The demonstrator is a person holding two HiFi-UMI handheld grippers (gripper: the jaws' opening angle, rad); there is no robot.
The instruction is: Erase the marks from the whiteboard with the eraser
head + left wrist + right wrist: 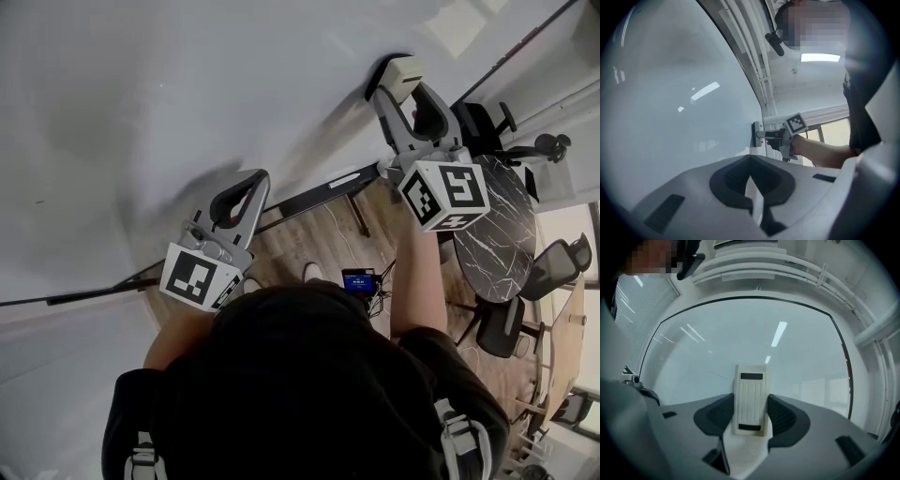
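The cream eraser [750,399] sits at 1 o'clock in the head view, its flat face against the whiteboard [787,357] near the board's dark edge. The right claw [751,407] grips it by its long sides, one jaw on each side. From the left gripper view, the eraser meets the board edge-on. The left claw [246,187], toward 9 o'clock of the eraser, has its jaws closed together with nothing between them, just off the board. At 3 o'clock stands a round marble bench [497,234] with a dark chair [562,262] beside it.
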